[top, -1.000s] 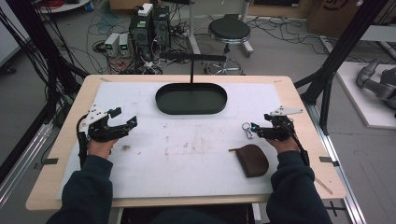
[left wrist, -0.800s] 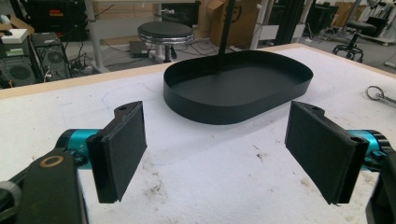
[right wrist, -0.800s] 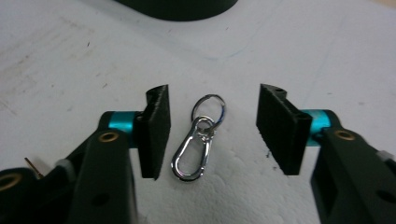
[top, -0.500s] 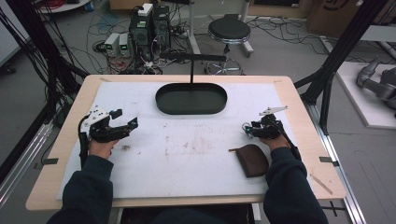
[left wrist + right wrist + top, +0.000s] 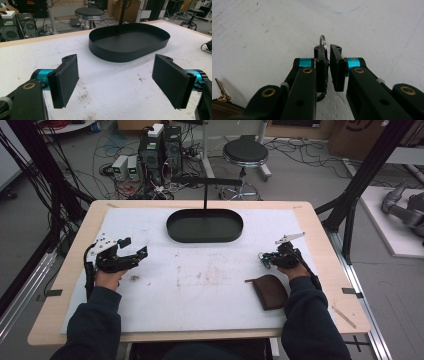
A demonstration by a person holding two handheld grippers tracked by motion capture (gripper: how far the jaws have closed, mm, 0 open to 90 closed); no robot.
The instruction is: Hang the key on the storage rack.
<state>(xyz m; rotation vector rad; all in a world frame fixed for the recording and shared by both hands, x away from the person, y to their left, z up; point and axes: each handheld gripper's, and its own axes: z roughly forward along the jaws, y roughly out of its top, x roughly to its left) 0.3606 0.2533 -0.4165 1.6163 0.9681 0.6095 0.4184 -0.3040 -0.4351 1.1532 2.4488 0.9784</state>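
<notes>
My right gripper (image 5: 267, 259) (image 5: 327, 50) rests low on the white mat at the right, its jaws closed to a narrow slit with a metal key ring (image 5: 322, 40) held between them; the ring's loop sticks out past the tips. Just on the near side of that hand lies a brown zip pouch (image 5: 270, 291), whose brass zipper pull (image 5: 220, 91) shows at the lower left of the right gripper view. My left gripper (image 5: 134, 246) (image 5: 115, 80) hovers over the mat's left side, open and holding nothing. A black oval tray (image 5: 172, 232) (image 5: 112, 53) sits empty at the back centre.
A thin black post (image 5: 205, 195) rises behind the tray. Past the table's far edge are a round stool (image 5: 245, 152), computer boxes (image 5: 159, 145) and cables on the floor. Black frame struts (image 5: 360, 185) stand at the right. The white mat (image 5: 210, 300) is stained in the middle.
The right gripper has moved left and down onto the key ring and closed on it. The left gripper has stayed where it was, still open.
</notes>
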